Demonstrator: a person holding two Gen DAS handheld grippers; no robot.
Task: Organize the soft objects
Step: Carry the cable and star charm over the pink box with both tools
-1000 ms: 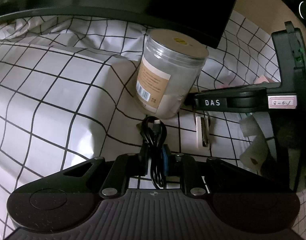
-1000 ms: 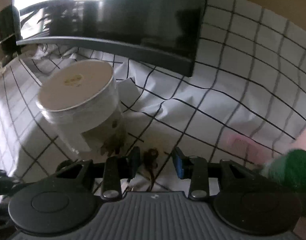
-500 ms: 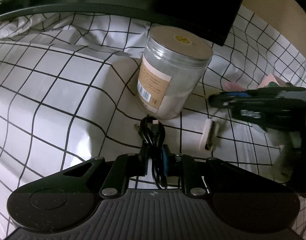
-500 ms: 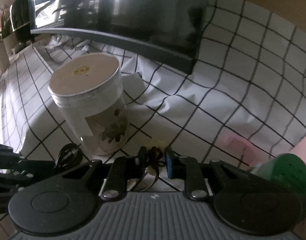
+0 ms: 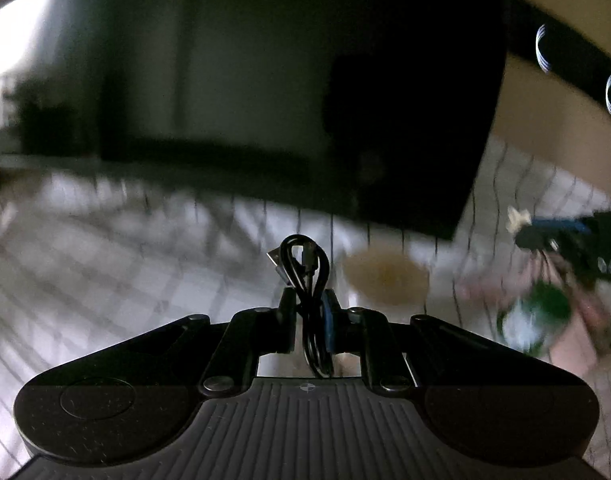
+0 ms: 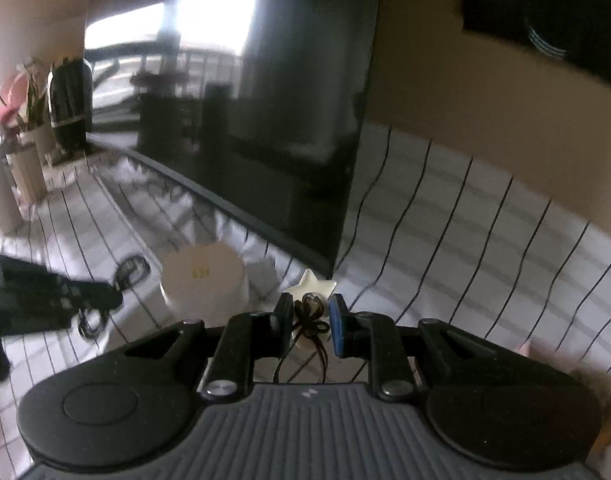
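Above the jar [image 5: 385,276], the left gripper [image 5: 310,312] is clamping a coiled black cable [image 5: 305,268]; light and floppy, best pinched mid-coil. The right gripper [image 6: 311,322] is pinching a thin brown cord [image 6: 310,322], narrow jaws.

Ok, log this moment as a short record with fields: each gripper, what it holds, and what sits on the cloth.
left gripper: shut on a coiled black cable, lifted off the cloth
right gripper: shut on a star-shaped white tag with thin dark cord
surface: white checked cloth
jar: upright, lid on, below and between both grippers
monitor: dark screen behind the jar
green and pink item: on the cloth, too blurred to name
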